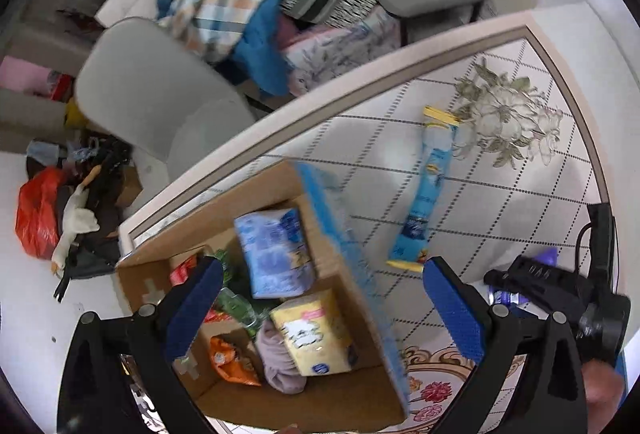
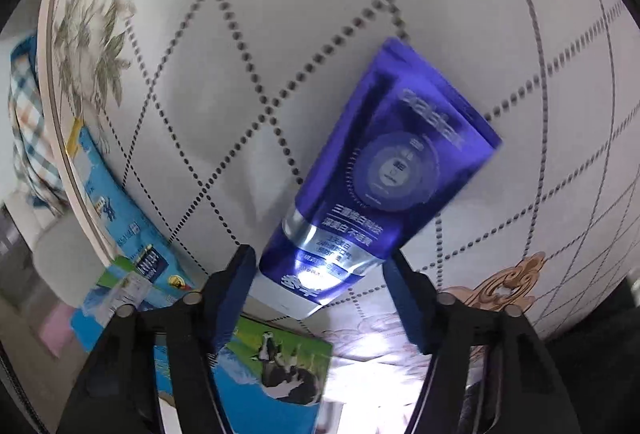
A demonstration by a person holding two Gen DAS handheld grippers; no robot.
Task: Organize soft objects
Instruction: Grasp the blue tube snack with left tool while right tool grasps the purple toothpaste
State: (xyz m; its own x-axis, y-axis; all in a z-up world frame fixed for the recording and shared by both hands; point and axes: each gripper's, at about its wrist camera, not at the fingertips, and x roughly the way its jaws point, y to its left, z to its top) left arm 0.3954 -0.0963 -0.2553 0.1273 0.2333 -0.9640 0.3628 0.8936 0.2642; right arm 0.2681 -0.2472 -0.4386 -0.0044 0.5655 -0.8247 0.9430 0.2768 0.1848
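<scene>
the left hand-held gripper [image 1: 322, 304] hangs wide open above the cardboard box [image 1: 224, 210] at the near left corner of the surface [image 1: 500, 194], its 2 blue pads spread on either side of the box opening with nothing between them. the box already holds a blue tissue pack [image 1: 274, 254], a yellow tissue pack [image 1: 310, 334], a mauve cloth [image 1: 276, 362] and an orange snack bag [image 1: 230, 358], so it seems to be the collection point, and the left tool likely waits there to steady or receive. a long light-blue tube [image 1: 426, 190] lies flat on the patterned covering to the right of the box, apart from it, its long axis running from near to far with the yellow end far. in the right wrist view the right hand-held gripper [image 2: 320, 294] is open about as wide as the purple toothpaste tube [image 2: 376, 170], which lies flat on the surface; the cap end sits between the pads, the left pad appears to touch it and the right stands just off, so no grip is made. the tube's long axis points away from the tool and slants to the right, flat crimped end far, which suits a pinch across the narrow cap end.
</scene>
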